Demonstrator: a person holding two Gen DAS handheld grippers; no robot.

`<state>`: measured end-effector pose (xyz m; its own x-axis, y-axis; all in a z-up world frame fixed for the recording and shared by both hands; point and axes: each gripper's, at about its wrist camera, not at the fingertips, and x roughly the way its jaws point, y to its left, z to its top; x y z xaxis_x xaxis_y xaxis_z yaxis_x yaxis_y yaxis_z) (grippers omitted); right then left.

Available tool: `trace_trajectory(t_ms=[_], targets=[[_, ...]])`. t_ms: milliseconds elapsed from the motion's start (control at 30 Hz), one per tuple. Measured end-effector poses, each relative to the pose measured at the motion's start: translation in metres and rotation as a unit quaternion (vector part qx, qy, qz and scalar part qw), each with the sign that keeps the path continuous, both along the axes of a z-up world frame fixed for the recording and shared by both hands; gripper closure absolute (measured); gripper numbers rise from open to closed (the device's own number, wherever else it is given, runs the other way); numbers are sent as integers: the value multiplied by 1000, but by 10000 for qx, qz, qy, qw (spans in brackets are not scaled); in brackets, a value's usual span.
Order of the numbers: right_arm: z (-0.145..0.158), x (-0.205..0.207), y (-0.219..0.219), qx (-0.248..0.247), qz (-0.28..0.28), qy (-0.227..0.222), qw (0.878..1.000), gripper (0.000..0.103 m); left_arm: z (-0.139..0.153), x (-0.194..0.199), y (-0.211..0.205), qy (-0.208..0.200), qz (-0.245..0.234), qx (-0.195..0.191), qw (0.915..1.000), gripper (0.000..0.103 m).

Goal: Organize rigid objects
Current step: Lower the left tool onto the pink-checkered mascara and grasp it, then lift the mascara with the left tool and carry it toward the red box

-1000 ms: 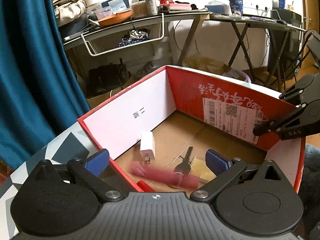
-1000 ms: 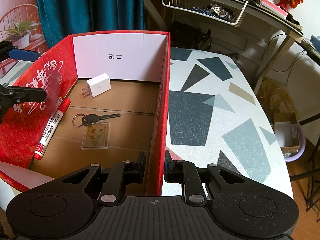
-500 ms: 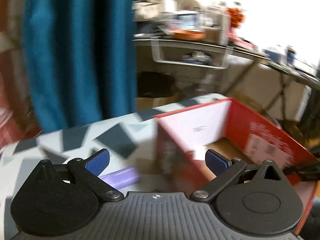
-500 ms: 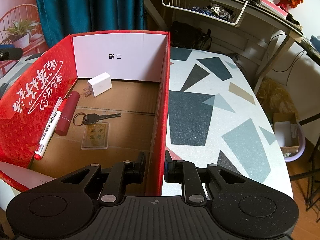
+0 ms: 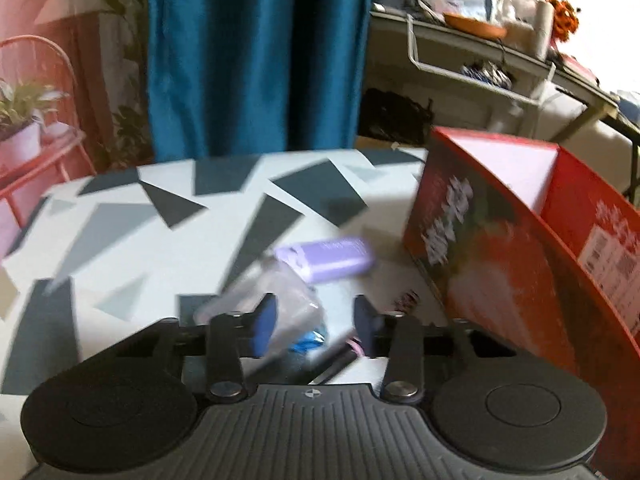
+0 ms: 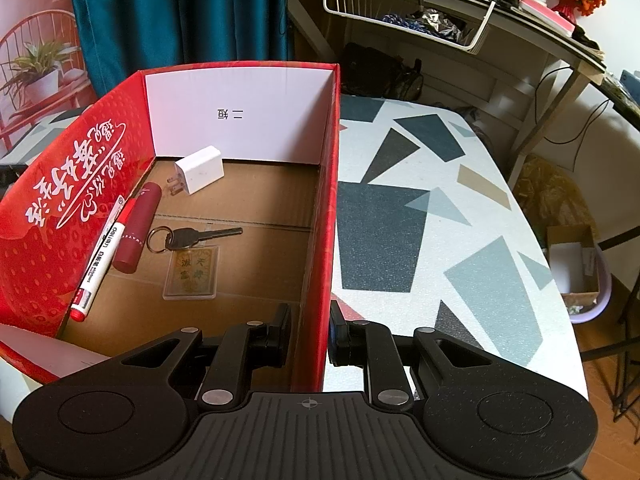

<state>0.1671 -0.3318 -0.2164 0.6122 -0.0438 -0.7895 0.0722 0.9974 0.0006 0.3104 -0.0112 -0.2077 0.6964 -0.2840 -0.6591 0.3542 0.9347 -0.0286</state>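
In the right wrist view my right gripper [image 6: 310, 330] is shut on the near wall of the red cardboard box [image 6: 320, 208]. Inside lie a white charger [image 6: 200, 170], a dark red tube [image 6: 138, 228], a red marker [image 6: 100, 256], a key on a ring [image 6: 192, 237] and a clear card case [image 6: 193, 274]. In the blurred left wrist view my left gripper [image 5: 316, 326] is open over the patterned table [image 5: 120, 240], left of the box [image 5: 500, 264]. Between and beyond its jaws lie a clear plastic item [image 5: 280, 300], a purple block [image 5: 332, 258] and a dark pen [image 5: 340, 362].
A teal curtain [image 5: 256, 56] hangs behind the table. A cluttered desk with a wire basket [image 6: 408, 12] stands at the back right. A red chair with a potted plant [image 5: 24, 128] is at the far left. The table's bare patterned top [image 6: 440, 220] lies right of the box.
The dark red tube dropped into the box. My left gripper swung left out of the box and down over the table items, its jaws narrower. The right gripper has not moved.
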Motion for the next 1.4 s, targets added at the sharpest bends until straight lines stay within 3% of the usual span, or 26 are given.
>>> trace_trajectory(t_ms=[267,500,633,867,1133,1400], targets=[[0,1,1,-18,13,16,10000,85,-17,6,-37,-67,-418,180,9989,69],[0,1,1,-15,17,15,10000,85,-35,10,-42,61,-596,426,9973,70],[0,1,1,-14,13,17,10000,85,-37,-2,-44,-164,-647,783,9947,82],[0,1,1,-14,11,17,10000,85,-35,-15,-26,-50,-567,720,9958,85],[0,1,0,-5,6,13,10000,85,-39,-37,-6,181,-803,704,9941,85],[0,1,1,6,-8,9,10000,85,-43,-39,-2,190,-586,496,9969,85]])
